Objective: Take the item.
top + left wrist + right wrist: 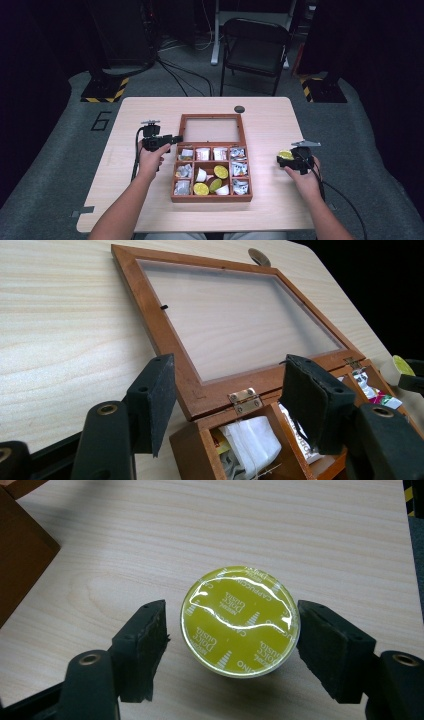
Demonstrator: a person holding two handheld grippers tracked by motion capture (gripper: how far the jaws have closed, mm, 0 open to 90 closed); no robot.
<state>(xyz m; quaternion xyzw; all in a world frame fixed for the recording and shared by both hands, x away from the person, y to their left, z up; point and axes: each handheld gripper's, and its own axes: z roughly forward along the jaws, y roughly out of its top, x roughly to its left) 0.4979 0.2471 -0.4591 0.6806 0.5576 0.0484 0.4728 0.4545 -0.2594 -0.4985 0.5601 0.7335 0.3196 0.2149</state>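
right claw (232, 640) | open | astride yellow-lidded capsule (240, 621), pads clear

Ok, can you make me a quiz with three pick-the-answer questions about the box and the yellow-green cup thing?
1. Where is the capsule sitting?
A. inside the wooden box
B. on the table, to the right of the box
C. on the chair

2. What colour is its foil top?
A. yellow-green
B. red
C. blue

3. How is the lid of the wooden box?
A. shut
B. taken off and on the floor
C. open, laid flat back on the table

Answers: 1 B, it rests on bare table between the right gripper pads. 2 A, the right gripper view shows yellow-green foil. 3 C, the glass lid lies flat behind the compartments.
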